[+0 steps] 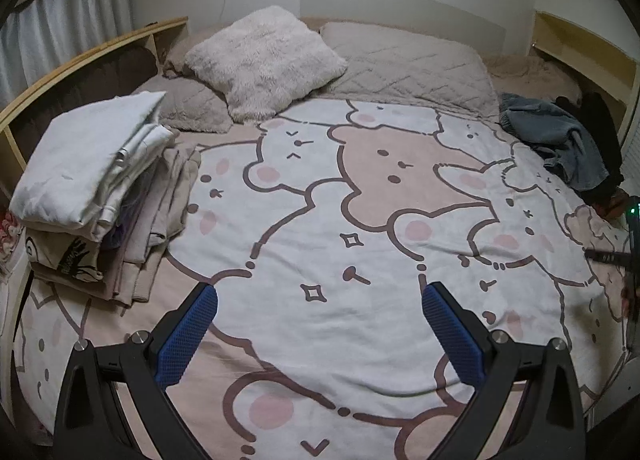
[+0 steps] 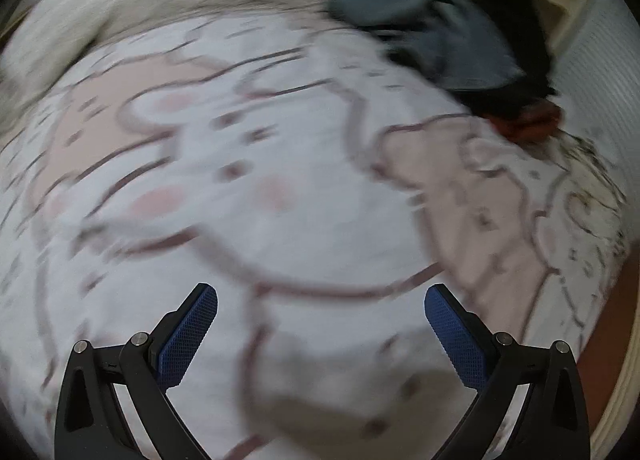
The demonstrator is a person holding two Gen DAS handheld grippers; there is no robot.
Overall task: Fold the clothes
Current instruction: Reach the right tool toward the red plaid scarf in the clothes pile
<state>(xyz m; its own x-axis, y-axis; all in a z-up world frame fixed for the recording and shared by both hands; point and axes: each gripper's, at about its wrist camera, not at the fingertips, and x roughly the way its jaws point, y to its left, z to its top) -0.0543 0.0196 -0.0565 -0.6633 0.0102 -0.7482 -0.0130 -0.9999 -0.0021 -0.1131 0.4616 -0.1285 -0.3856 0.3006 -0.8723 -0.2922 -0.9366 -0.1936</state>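
Observation:
A stack of folded clothes (image 1: 100,187), white on top and beige below, sits at the left of the bed. An unfolded heap of grey-blue (image 1: 560,135) and black (image 1: 604,139) garments lies at the bed's far right; it also shows blurred in the right wrist view (image 2: 432,31), with a red-brown item (image 2: 528,121) beside it. My left gripper (image 1: 320,300) is open and empty above the bear-print blanket (image 1: 320,219). My right gripper (image 2: 320,300) is open and empty above the same blanket (image 2: 240,199); that view is motion-blurred.
A fluffy white cushion (image 1: 264,59) and beige quilted pillows (image 1: 408,63) lie at the head of the bed. A wooden shelf frame (image 1: 80,55) runs along the left, another (image 1: 584,43) at the right. The other gripper's edge (image 1: 632,260) shows at far right.

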